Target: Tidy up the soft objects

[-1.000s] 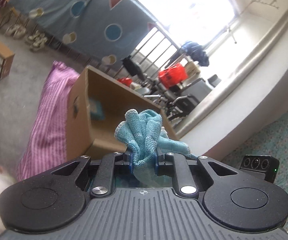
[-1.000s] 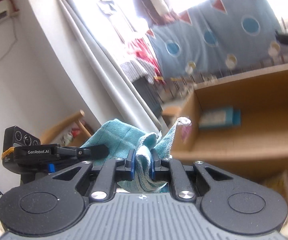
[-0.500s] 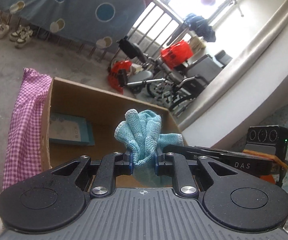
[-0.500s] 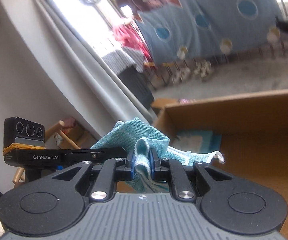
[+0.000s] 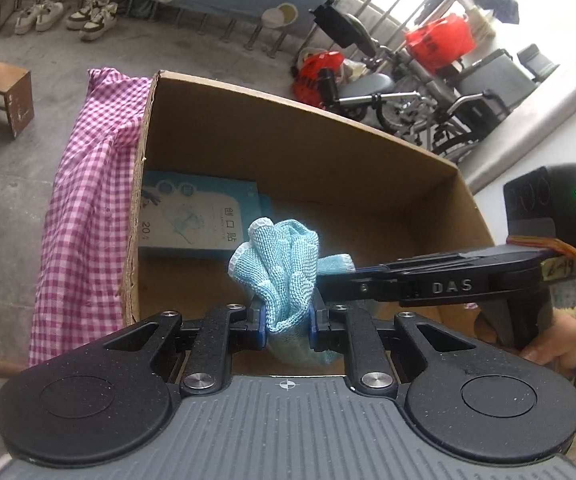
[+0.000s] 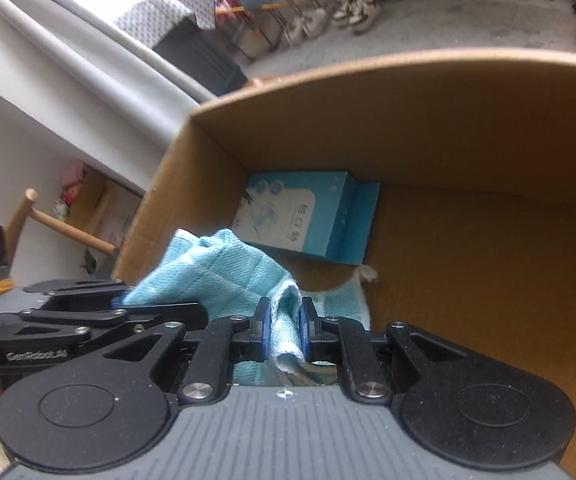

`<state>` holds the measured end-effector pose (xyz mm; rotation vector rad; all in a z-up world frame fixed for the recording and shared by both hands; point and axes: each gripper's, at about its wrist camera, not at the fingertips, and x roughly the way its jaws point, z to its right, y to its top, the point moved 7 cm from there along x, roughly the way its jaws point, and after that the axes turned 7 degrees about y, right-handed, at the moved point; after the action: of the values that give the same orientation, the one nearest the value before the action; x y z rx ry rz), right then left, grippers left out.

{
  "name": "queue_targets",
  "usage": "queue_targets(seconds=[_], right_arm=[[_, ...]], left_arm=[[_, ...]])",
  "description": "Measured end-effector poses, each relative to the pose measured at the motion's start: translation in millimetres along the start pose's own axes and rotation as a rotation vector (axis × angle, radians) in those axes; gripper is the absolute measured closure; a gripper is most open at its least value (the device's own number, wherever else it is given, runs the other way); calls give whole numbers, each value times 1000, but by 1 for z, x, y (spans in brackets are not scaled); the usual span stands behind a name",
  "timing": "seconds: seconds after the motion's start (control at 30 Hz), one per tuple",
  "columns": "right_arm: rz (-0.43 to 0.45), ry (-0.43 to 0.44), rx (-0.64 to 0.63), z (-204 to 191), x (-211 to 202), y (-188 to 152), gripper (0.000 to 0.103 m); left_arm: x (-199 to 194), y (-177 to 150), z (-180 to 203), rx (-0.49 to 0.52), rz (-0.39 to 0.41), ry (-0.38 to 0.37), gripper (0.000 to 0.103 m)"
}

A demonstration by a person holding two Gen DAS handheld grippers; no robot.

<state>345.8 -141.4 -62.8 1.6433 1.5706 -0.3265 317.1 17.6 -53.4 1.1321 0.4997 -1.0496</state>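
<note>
A light blue knitted cloth [image 5: 282, 264] is bunched between both grippers. My left gripper [image 5: 286, 322] is shut on one end of it. My right gripper [image 6: 284, 330] is shut on the other end [image 6: 224, 268]. Both hold it over the near edge of an open cardboard box [image 5: 288, 148], which also shows in the right wrist view [image 6: 467, 128]. The right gripper shows from the side in the left wrist view [image 5: 427, 280]. The left gripper shows at the left of the right wrist view [image 6: 88, 312].
A light blue carton [image 5: 200, 216] lies in the box's far left corner, also in the right wrist view [image 6: 303, 216]. A pink checked cloth [image 5: 88, 200] hangs beside the box. A wooden stool [image 5: 0, 92], shoes [image 5: 68, 16] and wheelchairs [image 5: 427, 92] stand beyond.
Both grippers, still holding the cloth, have tilted downward and moved over the box. Its inside and the blue carton now fill the views.
</note>
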Motion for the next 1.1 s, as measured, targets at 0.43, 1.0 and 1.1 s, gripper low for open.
queue_targets(seconds=[0.43,1.0,1.1], right_arm=[[-54,-103,-17,11,21,-7,87],[-41,-49,-118,-57,-25,-3,61],[-179,-72,-224,-79,2,-17,53]], left_arm=[[-65,0,5,55,174,69,29],[-156,-49,-54,-161,424,37,7],[-155,-57,-63,-177,427,50,6]])
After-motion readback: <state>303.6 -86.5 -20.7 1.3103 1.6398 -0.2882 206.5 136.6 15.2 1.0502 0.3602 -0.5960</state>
